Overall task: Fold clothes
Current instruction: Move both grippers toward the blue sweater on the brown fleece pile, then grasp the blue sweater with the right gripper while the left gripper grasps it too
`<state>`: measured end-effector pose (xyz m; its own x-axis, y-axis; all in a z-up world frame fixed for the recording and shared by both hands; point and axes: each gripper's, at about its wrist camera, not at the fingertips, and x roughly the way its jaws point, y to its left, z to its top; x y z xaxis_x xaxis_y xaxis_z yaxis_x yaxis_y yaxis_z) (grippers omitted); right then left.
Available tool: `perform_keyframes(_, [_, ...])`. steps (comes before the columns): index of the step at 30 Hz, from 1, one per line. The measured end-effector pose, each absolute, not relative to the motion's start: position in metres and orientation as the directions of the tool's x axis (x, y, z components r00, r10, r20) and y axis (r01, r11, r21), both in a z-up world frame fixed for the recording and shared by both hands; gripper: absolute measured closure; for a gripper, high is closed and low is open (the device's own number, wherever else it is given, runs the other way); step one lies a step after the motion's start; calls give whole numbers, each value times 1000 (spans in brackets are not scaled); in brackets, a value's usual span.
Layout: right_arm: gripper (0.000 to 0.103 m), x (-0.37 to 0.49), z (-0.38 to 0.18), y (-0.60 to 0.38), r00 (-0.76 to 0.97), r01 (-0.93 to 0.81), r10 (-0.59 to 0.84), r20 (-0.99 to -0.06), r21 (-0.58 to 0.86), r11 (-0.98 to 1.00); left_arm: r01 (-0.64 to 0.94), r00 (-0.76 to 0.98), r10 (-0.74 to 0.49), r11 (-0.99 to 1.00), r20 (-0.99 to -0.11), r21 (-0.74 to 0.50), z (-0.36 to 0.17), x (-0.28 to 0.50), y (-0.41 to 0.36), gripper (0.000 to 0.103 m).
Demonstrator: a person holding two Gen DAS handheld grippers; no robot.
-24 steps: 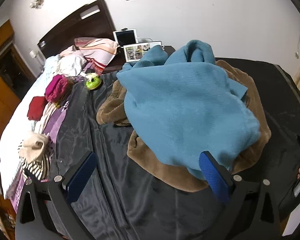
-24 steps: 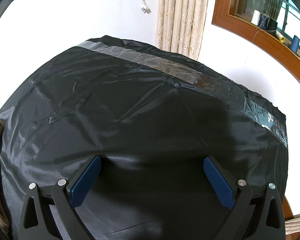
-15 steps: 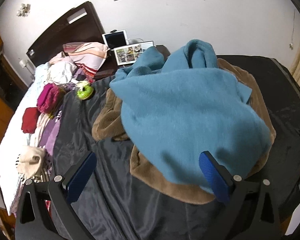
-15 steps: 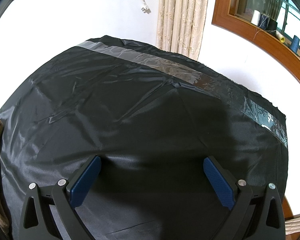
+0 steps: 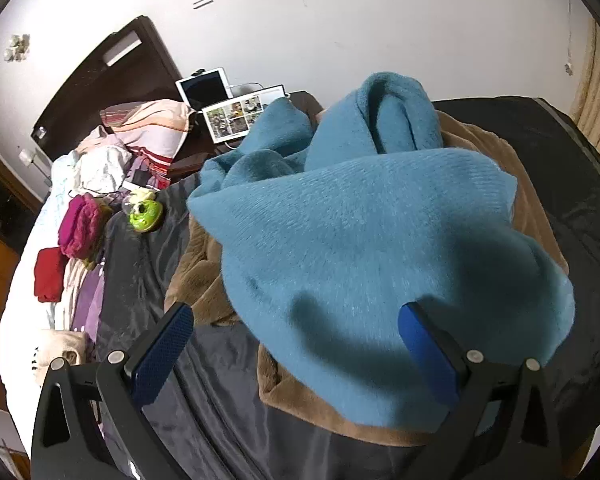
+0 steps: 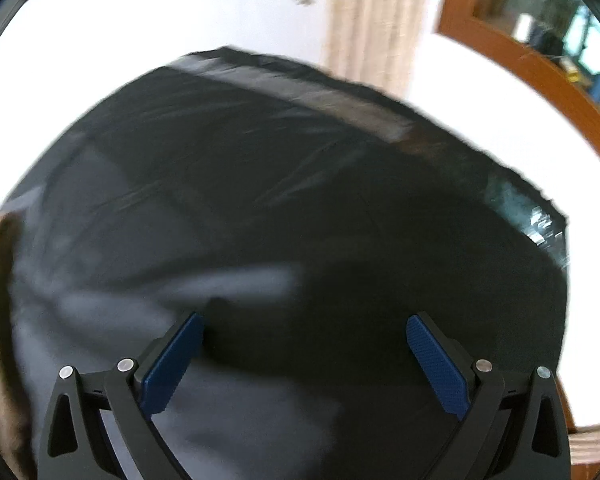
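down low in the left wrist view, the left gripper [image 5: 296, 340] stands with its jaws wide apart and nothing between them; its black arms end in blue pads [image 5: 162, 354] with a fine dimpled grain. the right-hand pad sits in front of the near edge of a teal fleece garment [image 5: 364, 248], soft and fuzzy, heaped in rounded folds with two thick rolls rising at its far end. under it lies a brown plush garment [image 5: 300, 398], its hem showing along the near side and its left part bunched beside the teal one. both rest on a dark, glossy, creased sheet [image 5: 216, 404] spread over the bed.

the right gripper [image 6: 304, 354] is likewise spread wide and empty, tilted down over the same shiny black sheet [image 6: 300, 184]; this view is blurred. a strip of clear tape [image 6: 332, 96] runs along the sheet's far edge, and a sliver of brown plush shows at the left edge.

toward the bed's left side lie a lime-green round toy [image 5: 145, 212], a magenta knit bundle [image 5: 80, 226], a red folded cloth [image 5: 50, 274] and a cream item with stripes [image 5: 60, 350]. a striped pillow [image 5: 148, 130] leans by the dark wooden headboard [image 5: 116, 76]. beyond the teal heap stand a tablet [image 5: 204, 88] and a screen showing a grid of photos [image 5: 240, 116]; no writing can be read. a beige curtain [image 6: 370, 20] and a wooden window frame [image 6: 532, 64] stand behind the bed's far corner.
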<state>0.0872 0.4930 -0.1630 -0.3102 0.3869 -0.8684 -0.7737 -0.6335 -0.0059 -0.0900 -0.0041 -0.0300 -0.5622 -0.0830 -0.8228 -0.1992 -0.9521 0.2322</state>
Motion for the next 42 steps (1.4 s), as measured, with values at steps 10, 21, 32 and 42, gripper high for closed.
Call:
perform_keyframes(10, [0, 51, -112, 331, -572, -223, -142, -808, 320, -921, -246, -562, -62, -940, -824, 239, -38, -108, 3, 0])
perform_keyframes(21, [0, 35, -85, 223, -521, 128, -524, -673, 546, -828, -320, -563, -26, -915, -826, 247, -46, -127, 5, 0])
perform_keyframes(32, [0, 26, -81, 210, -504, 125, -476, -720, 485, -866, -317, -560, -20, -918, -828, 237, -47, -129, -3, 0])
perform_keyframes(42, [0, 18, -87, 202, -479, 122, -528, -702, 542, -831, -326, -556, 1, -920, -831, 217, -46, -139, -13, 0])
